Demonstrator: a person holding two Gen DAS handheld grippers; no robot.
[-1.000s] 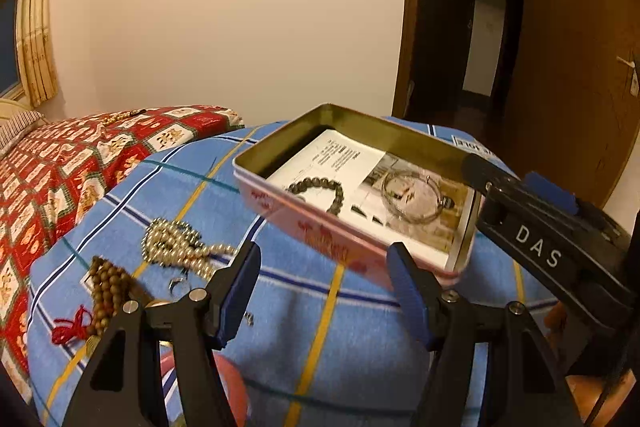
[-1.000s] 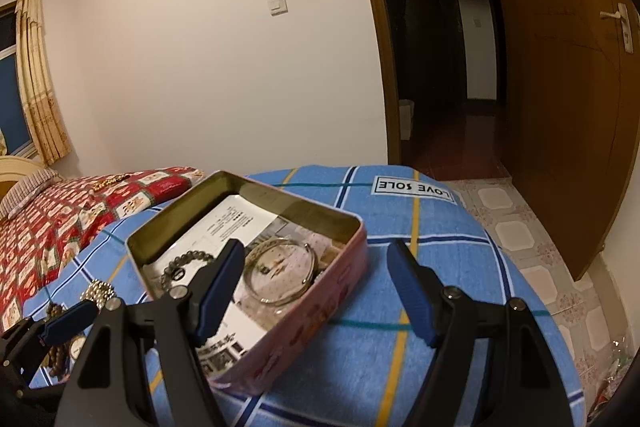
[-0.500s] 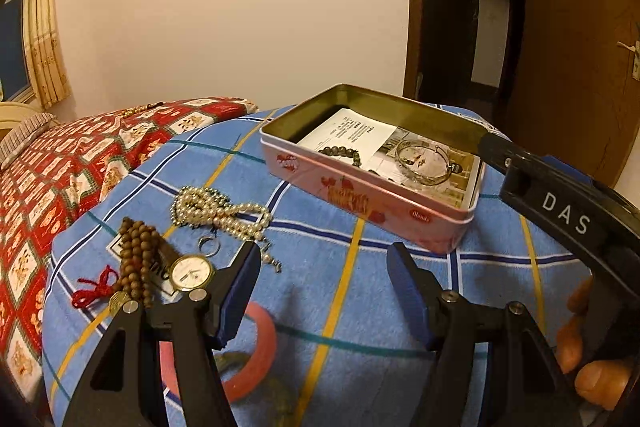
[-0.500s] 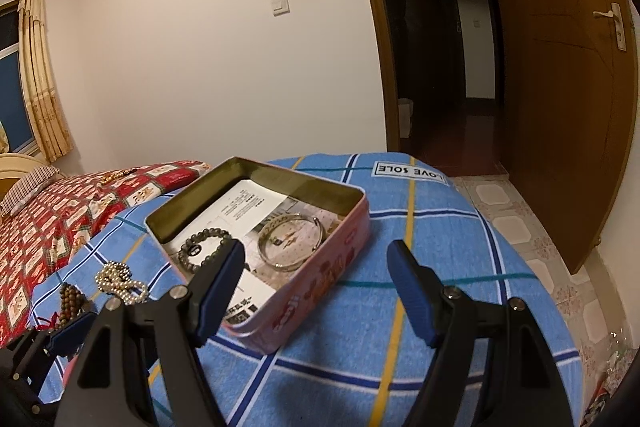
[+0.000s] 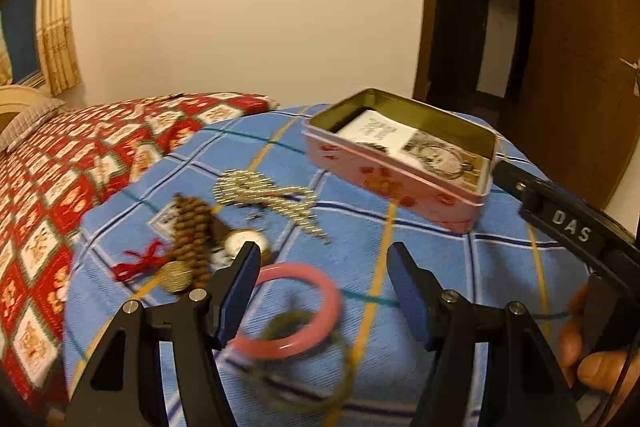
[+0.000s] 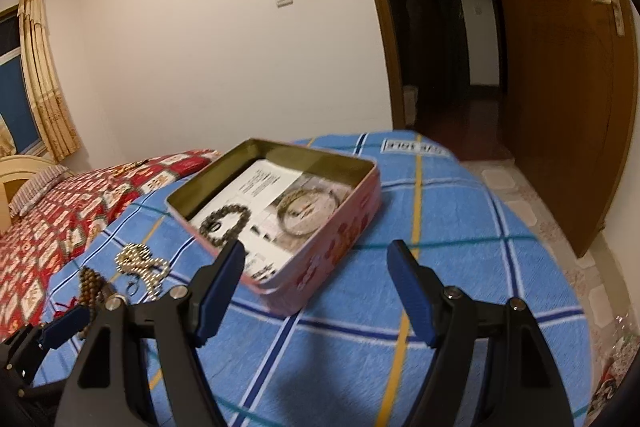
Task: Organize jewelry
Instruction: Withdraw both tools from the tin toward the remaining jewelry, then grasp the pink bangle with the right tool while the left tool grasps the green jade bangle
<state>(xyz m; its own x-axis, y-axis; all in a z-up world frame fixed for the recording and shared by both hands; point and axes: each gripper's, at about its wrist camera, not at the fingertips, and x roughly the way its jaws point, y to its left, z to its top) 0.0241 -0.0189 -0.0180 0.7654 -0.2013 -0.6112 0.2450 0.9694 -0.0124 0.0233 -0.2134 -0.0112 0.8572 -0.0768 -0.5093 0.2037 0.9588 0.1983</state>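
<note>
An open pink tin (image 5: 400,183) (image 6: 340,231) sits on a blue checked cloth, lined with a printed sheet; a dark bead bracelet (image 6: 224,221) and a silver bangle (image 6: 308,207) lie inside. Loose on the cloth lie a pearl necklace (image 5: 260,193) (image 6: 140,261), brown wooden beads (image 5: 192,227) with a red tassel, a small watch (image 5: 246,241), a pink bangle (image 5: 296,311) and a green cord loop (image 5: 308,359). My left gripper (image 5: 324,291) hangs open over the pink bangle, holding nothing. My right gripper (image 6: 320,291) is open and empty, just short of the tin's near corner.
The blue cloth (image 6: 460,247) covers a rounded table that drops off at the right toward a tiled floor (image 6: 520,195). A bed with a red patterned cover (image 5: 60,179) lies at the left. A wooden door (image 6: 560,67) stands open at the right.
The left gripper has drawn back from the tin toward the loose jewelry, so the pink bangle and green cord now show between its fingers. The right gripper has pulled back slightly from the tin.
</note>
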